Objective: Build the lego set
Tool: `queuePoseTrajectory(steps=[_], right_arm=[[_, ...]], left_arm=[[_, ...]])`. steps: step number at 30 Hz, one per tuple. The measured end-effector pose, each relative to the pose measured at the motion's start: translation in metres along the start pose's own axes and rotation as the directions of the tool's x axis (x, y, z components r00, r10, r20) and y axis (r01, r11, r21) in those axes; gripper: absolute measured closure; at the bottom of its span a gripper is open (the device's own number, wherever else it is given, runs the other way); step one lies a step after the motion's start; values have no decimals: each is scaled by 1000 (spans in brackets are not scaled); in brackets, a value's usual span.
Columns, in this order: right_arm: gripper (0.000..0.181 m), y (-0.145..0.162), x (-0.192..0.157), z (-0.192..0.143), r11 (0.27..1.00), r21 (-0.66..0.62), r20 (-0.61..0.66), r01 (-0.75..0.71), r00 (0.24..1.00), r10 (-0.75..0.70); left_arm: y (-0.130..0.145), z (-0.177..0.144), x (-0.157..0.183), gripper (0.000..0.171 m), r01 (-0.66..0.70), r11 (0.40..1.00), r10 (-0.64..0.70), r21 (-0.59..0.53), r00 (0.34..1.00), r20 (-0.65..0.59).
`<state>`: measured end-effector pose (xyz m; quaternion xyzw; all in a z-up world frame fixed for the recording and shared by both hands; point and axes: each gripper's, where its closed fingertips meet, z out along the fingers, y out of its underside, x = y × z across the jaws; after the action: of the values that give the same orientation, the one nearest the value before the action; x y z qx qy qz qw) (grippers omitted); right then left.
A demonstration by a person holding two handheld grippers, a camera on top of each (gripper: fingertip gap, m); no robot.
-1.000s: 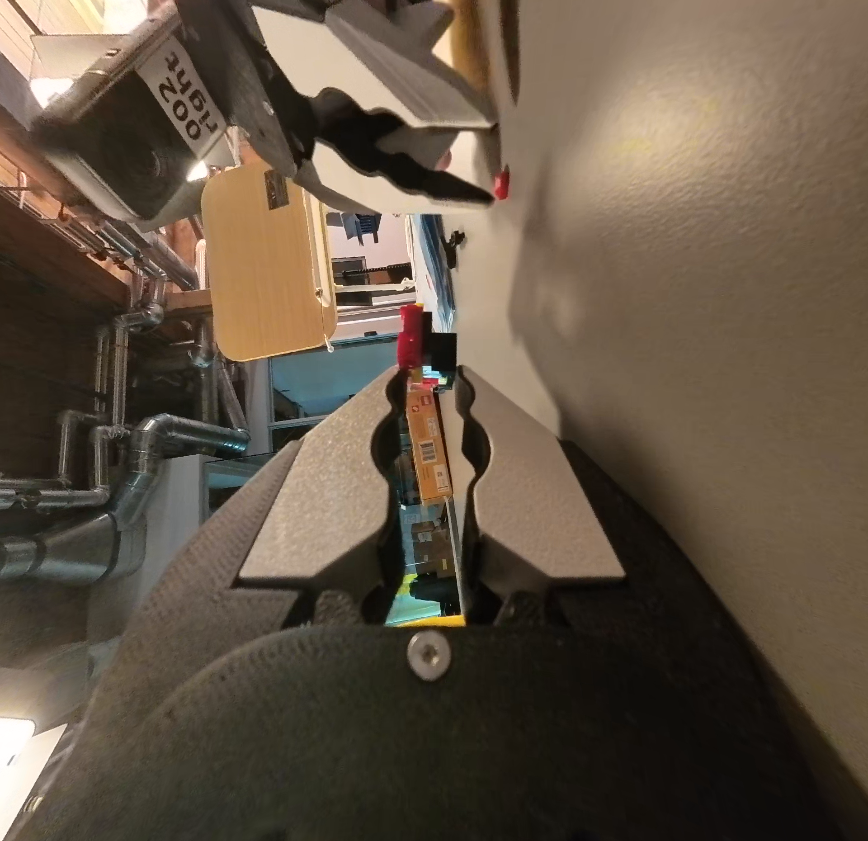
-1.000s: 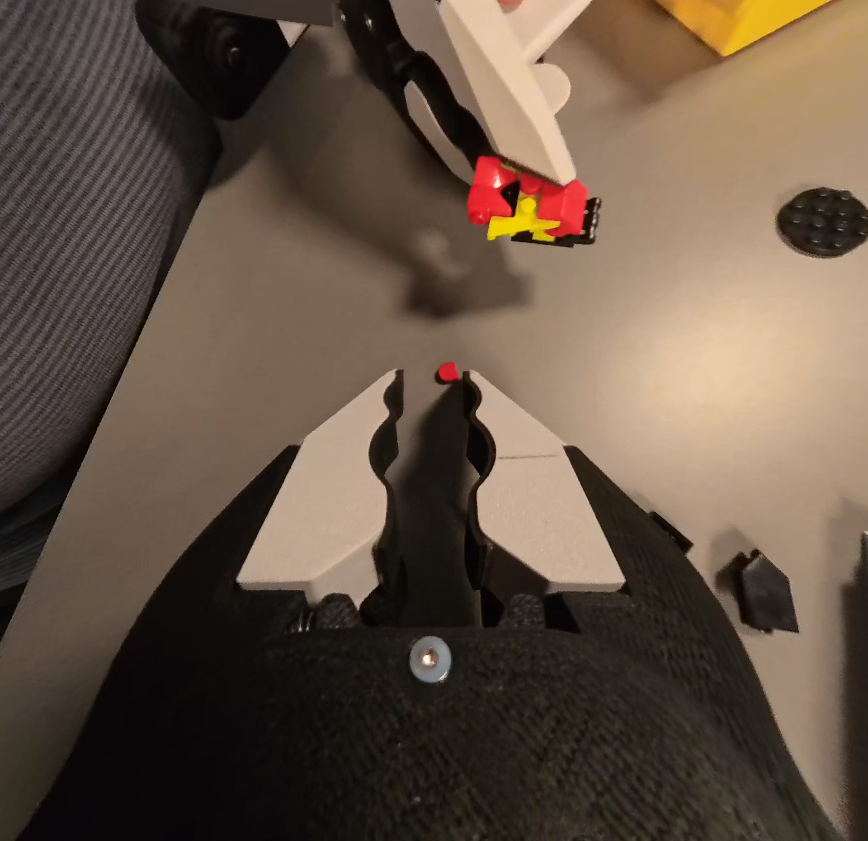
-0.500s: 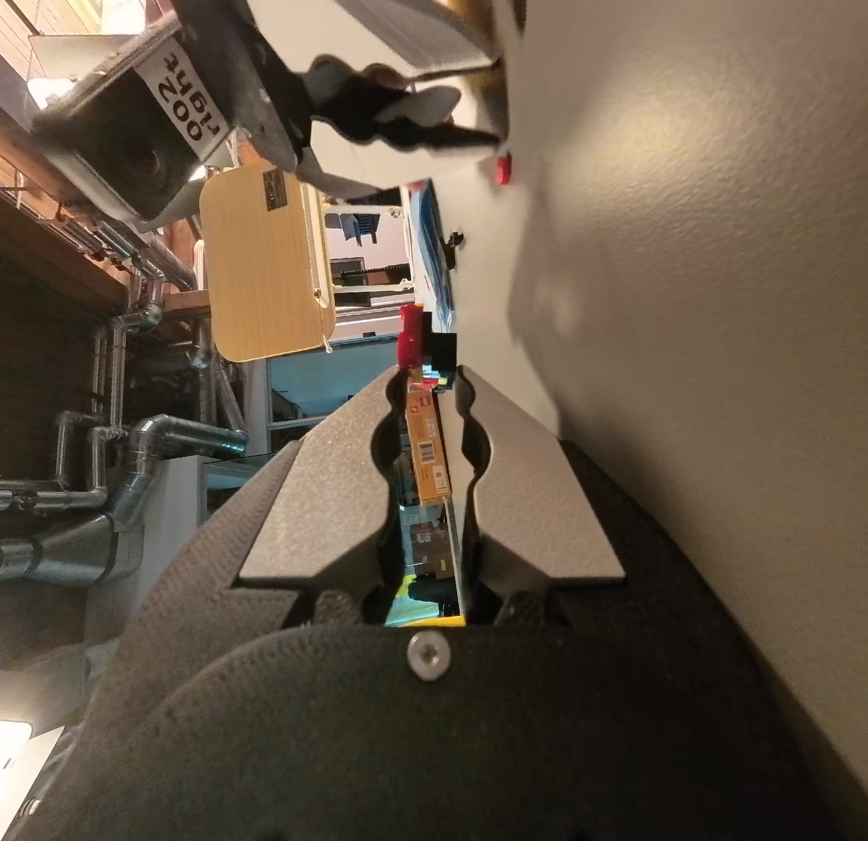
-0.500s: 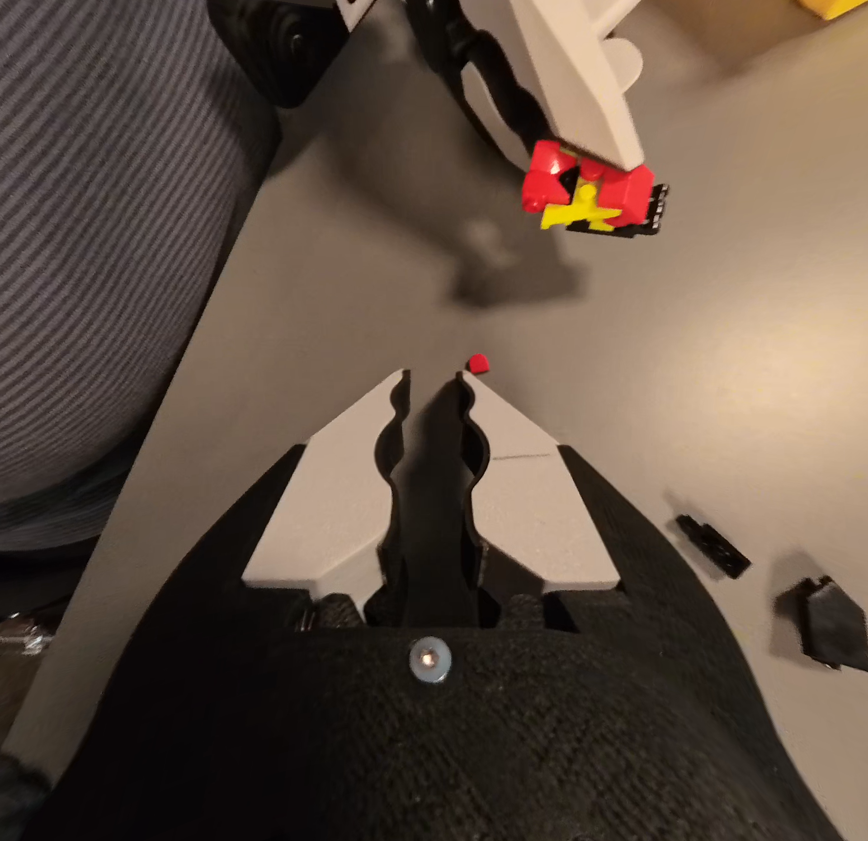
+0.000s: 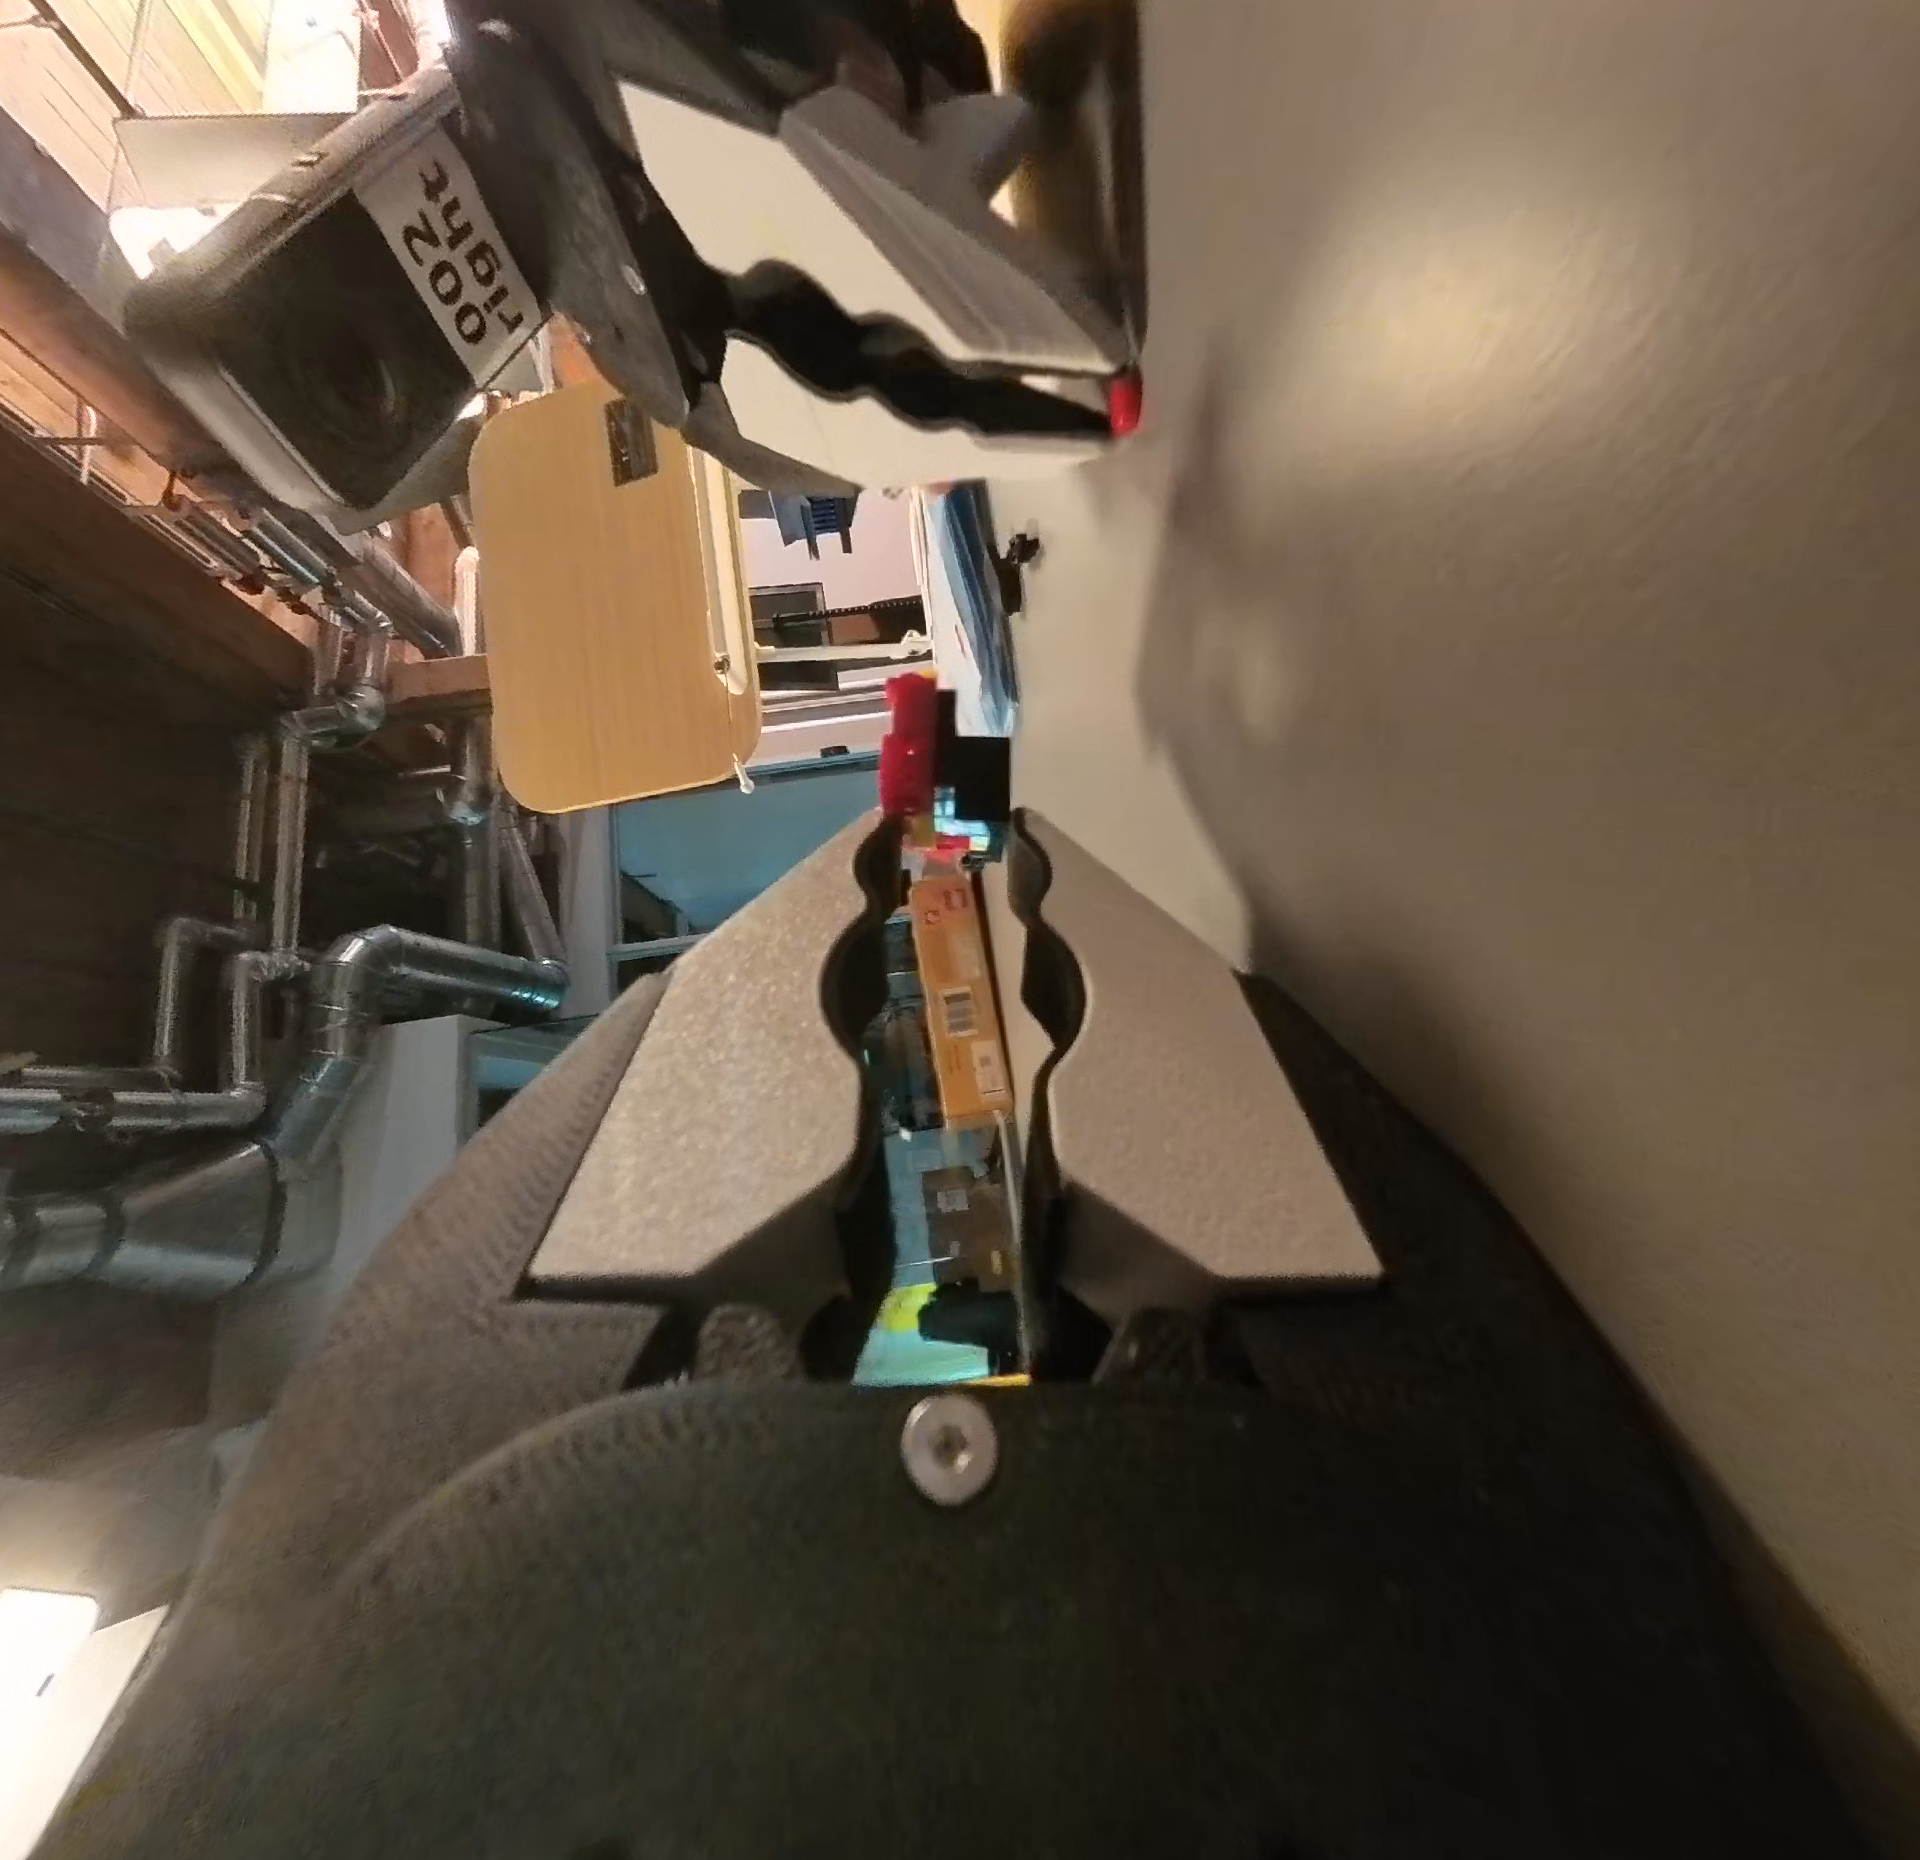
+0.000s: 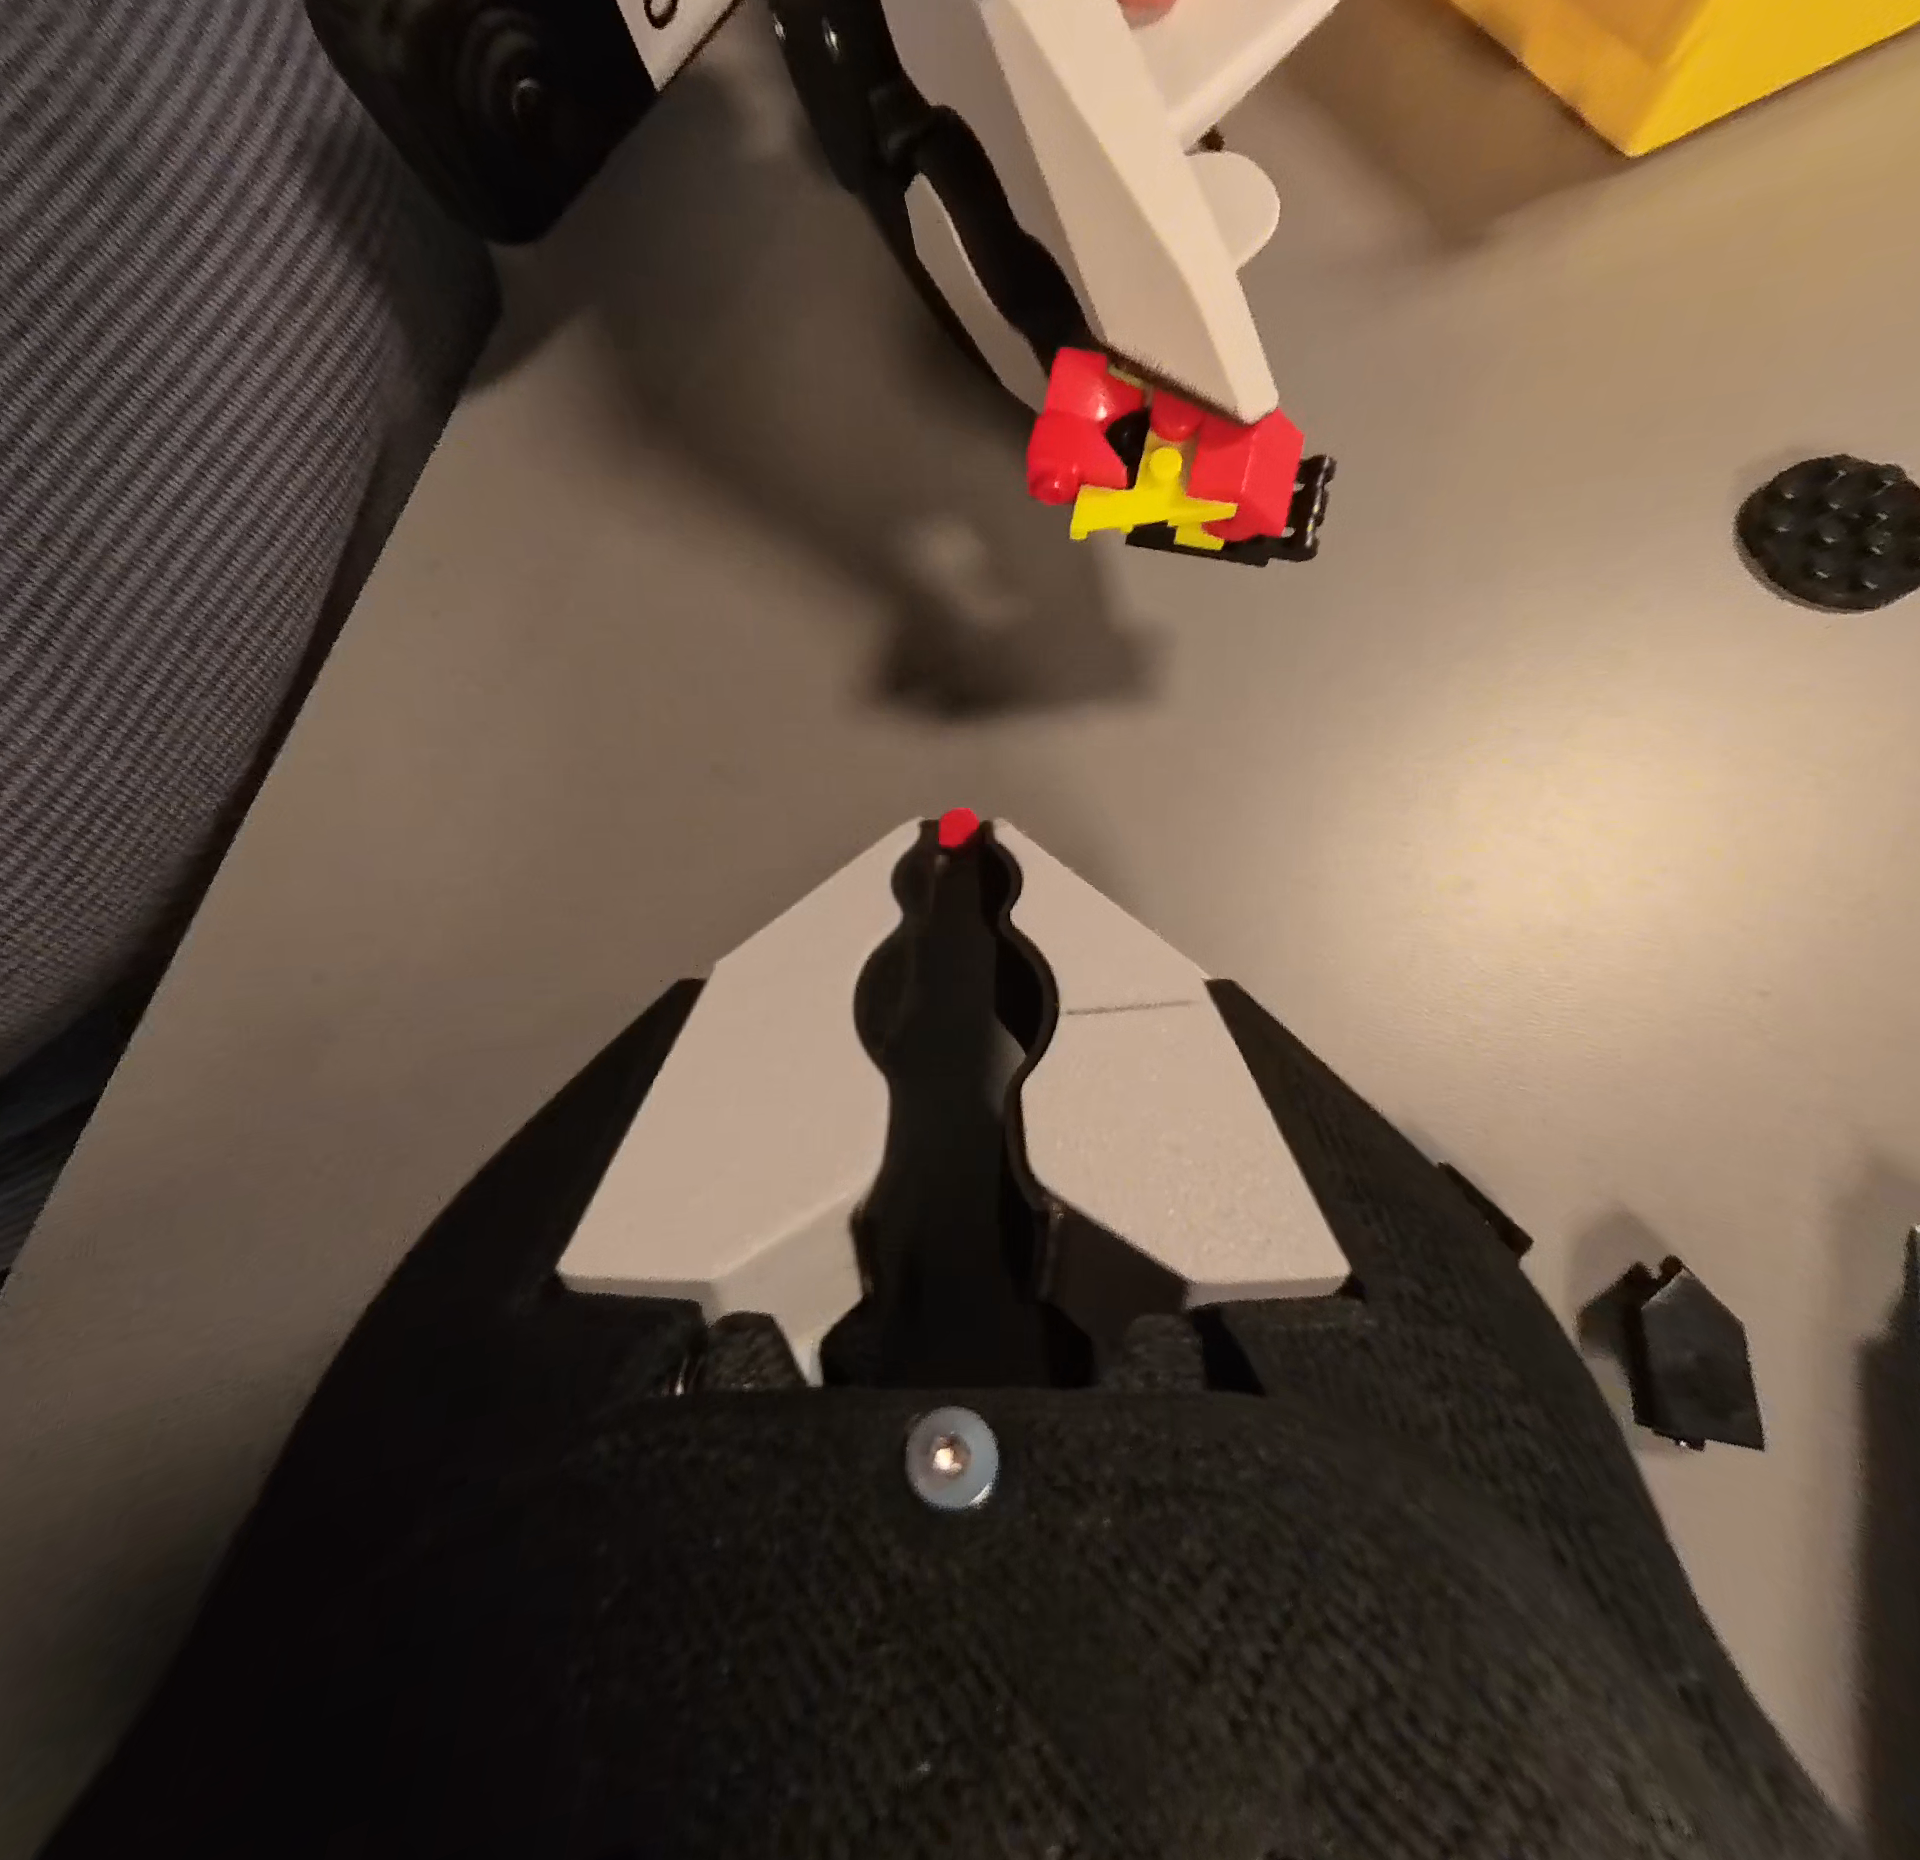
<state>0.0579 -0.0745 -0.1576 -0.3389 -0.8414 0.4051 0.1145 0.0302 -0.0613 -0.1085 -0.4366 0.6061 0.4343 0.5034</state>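
Note:
My right gripper is shut on a small red lego piece at its very tips, low over the grey table. The left wrist view shows the same gripper pinching that piece right by the table surface. My left gripper is shut on a small lego assembly of red, yellow and black parts. In the right wrist view that gripper holds the assembly in the air, above and beyond my right gripper.
A black round studded plate lies at the right. Loose black pieces lie at the lower right. A yellow box stands at the far right. The table edge and a person's striped clothing are on the left. Tip to tip, the grippers are about 6 centimetres apart.
My right gripper's jaws were slightly apart beside the red piece; they have now closed on it. My left gripper still holds the assembly, with little movement.

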Motion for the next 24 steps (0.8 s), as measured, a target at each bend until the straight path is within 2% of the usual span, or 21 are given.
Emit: queuePoseTrajectory(steps=[5, 9, 12, 17, 24], right_arm=[[177, -9, 0, -2, 999, 32, 4, -15, 1000, 15], [178, -49, 16, -25, 978, 191, -47, -87, 994, 98], [178, -74, 25, -39, 960, 264, -96, -95, 988, 124], [177, -90, 26, -30, 971, 214, -128, -101, 983, 131], [177, -88, 30, -22, 991, 114, -219, -72, 971, 95]], left_arm=[[-1, 1, -10, 152, 29, 999, -28, -20, 998, 52], [3, 3, -24, 152, 76, 996, -70, -51, 990, 125], [2, 1, -31, 152, 42, 997, -30, -61, 984, 177], [1, 1, -33, 152, 22, 997, -8, -69, 981, 195], [3, 3, -33, 152, 31, 996, -16, -79, 982, 186]])
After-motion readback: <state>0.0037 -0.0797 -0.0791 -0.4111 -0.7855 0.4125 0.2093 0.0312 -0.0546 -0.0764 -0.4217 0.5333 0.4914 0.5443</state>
